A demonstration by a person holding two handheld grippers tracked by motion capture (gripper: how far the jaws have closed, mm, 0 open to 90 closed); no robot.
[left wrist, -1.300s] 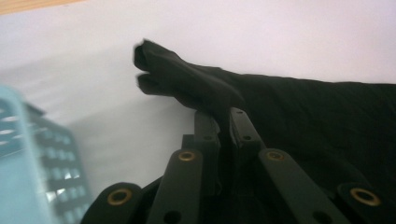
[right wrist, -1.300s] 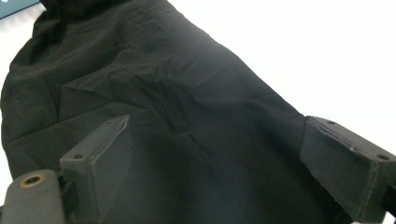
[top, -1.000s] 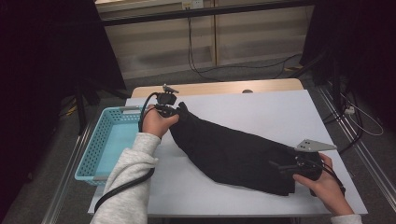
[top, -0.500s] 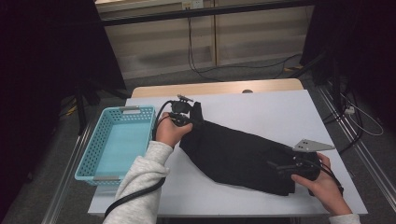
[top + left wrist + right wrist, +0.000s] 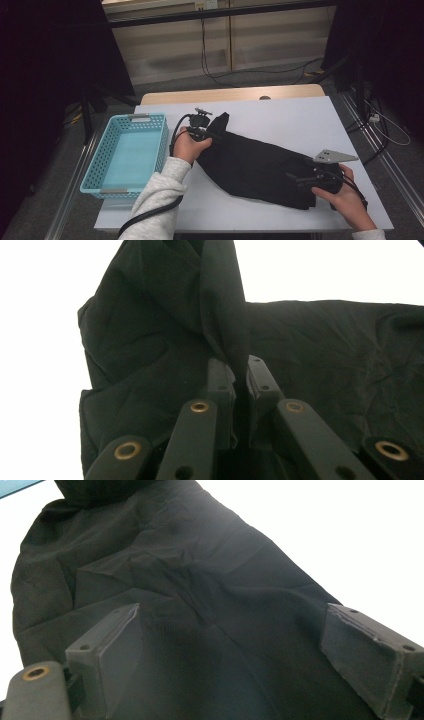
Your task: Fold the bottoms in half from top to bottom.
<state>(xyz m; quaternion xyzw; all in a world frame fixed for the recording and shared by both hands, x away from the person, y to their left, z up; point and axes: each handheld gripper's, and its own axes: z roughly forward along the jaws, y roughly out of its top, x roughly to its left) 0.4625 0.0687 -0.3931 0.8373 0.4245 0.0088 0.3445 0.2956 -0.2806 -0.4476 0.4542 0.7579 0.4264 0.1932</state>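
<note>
garment (image 5: 260,167): matt black cloth | basket (image 5: 107,155): perforated plastic | table (image 5: 300,120): smooth white

White table (image 5: 280,115): black cloth (image 5: 255,167), blue basket (image 5: 127,152)

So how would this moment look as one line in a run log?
left gripper: shut on black cloth corner | right gripper: open over cloth's other end | basket: beside cloth, nothing inside

No legible text in any view — black cloth (image 5: 260,167) unmarked, blue basket (image 5: 102,162) unlabelled, white table (image 5: 300,120) bare of print, gripper jaws plain — no brand, number or sign
</note>
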